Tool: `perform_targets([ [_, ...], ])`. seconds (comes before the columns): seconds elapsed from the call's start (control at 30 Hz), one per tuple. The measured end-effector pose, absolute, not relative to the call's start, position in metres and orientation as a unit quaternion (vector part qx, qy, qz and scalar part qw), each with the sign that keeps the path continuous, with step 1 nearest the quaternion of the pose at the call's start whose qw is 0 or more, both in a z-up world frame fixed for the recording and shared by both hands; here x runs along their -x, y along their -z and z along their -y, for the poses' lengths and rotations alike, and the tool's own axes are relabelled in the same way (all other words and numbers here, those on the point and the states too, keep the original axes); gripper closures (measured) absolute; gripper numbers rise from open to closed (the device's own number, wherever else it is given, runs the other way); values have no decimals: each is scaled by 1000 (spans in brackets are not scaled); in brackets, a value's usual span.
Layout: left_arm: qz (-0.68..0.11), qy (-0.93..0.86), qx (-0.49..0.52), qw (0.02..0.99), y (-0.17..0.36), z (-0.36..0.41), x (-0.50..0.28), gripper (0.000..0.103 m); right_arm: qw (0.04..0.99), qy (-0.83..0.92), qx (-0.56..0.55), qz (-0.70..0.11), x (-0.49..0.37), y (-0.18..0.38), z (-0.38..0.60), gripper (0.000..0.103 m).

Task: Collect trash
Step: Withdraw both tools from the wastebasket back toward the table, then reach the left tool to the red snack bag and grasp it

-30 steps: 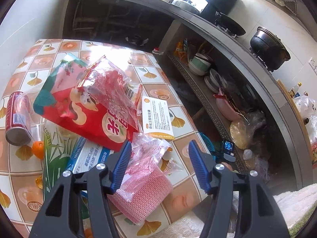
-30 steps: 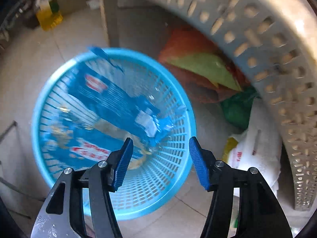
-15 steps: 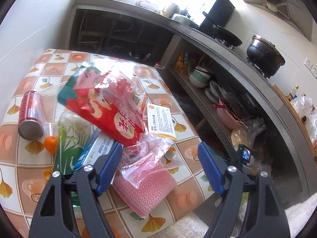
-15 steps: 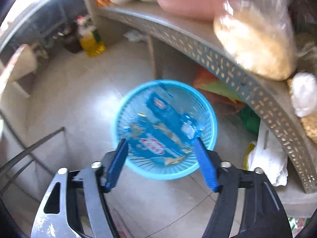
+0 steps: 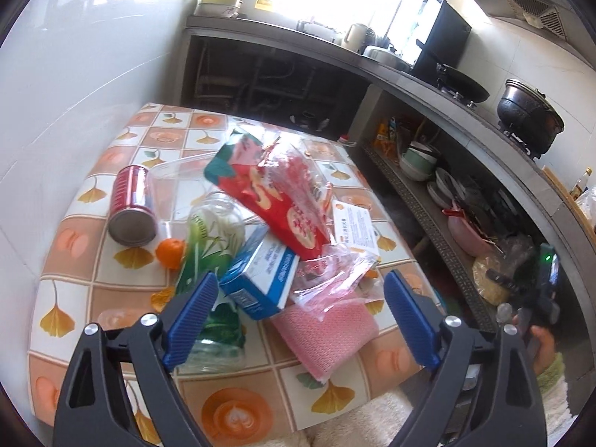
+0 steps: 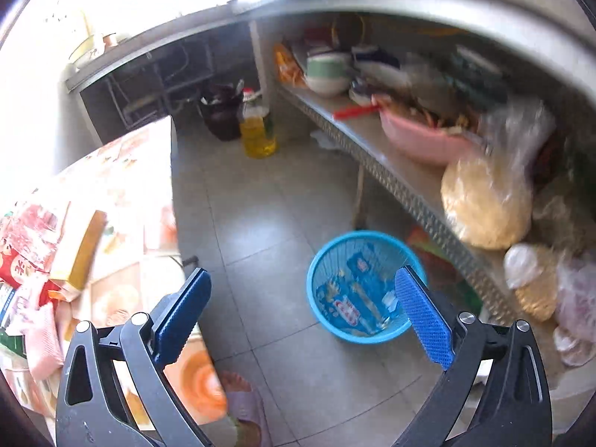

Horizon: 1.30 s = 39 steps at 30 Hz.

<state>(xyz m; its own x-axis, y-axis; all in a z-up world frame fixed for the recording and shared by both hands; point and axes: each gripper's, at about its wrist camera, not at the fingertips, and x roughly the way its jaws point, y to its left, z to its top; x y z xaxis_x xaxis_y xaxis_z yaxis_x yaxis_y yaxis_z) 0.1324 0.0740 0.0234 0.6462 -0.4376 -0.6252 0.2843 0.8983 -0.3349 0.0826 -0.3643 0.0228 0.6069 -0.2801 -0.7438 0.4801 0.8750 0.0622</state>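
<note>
In the left wrist view a pile of trash lies on the tiled table (image 5: 74, 260): a red snack bag (image 5: 275, 201), a blue-white carton (image 5: 260, 275), a pink mesh cloth (image 5: 327, 335) under a clear wrapper (image 5: 331, 272), a green-printed bag (image 5: 208, 260) and a red can (image 5: 132, 205). My left gripper (image 5: 298, 313) is open and empty, above the carton and pink cloth. In the right wrist view my right gripper (image 6: 301, 309) is open and empty, high above the floor. A blue basket (image 6: 365, 287) on the floor holds a blue wrapper (image 6: 354, 298).
A small orange (image 5: 169, 253) lies by the can. A white leaflet (image 5: 354, 223) lies at the table's right edge. A metal shelf (image 6: 391, 171) carries a pink basin (image 6: 424, 138), bowls and bagged food. An oil bottle (image 6: 257, 126) stands on the floor.
My left gripper has pulled back and up from the pile and opened wider. My right gripper has risen away from the blue basket and swung left, bringing the table into view.
</note>
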Motion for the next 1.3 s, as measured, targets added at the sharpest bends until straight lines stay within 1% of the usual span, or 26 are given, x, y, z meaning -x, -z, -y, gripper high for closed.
perform_targets([
  [0.07, -370, 201, 100, 902, -23, -78, -130, 7, 889, 219, -107, -387, -84, -32, 353, 8],
  [0.23, -363, 186, 97, 908, -23, -88, -124, 6, 907, 165, -71, -382, -90, -52, 326, 8],
  [0.37, -362, 183, 109, 908, -25, -94, -124, 6, 925, 132, -75, -348, -89, -70, 315, 8],
  [0.5, -369, 197, 134, 898, -22, -99, -128, 6, 942, 65, -112, -311, -92, -79, 306, 8],
  [0.67, -373, 211, 164, 888, -17, -104, -133, 6, 930, 0, -156, -332, -115, -75, 285, 8],
  [0.87, -352, 222, 154, 896, -22, -101, -135, 6, 900, -76, -209, -375, -148, -58, 254, 8],
  [1.0, -335, 238, 131, 902, -30, -92, -142, 6, 878, -104, -240, -402, -166, -42, 238, 8],
  [1.17, -332, 248, 85, 906, -42, -74, -159, 6, 858, -132, -273, -414, -176, -32, 234, 8],
  [1.3, -327, 250, 50, 910, -53, -59, -179, 6, 846, -160, -288, -420, -179, -26, 233, 13],
])
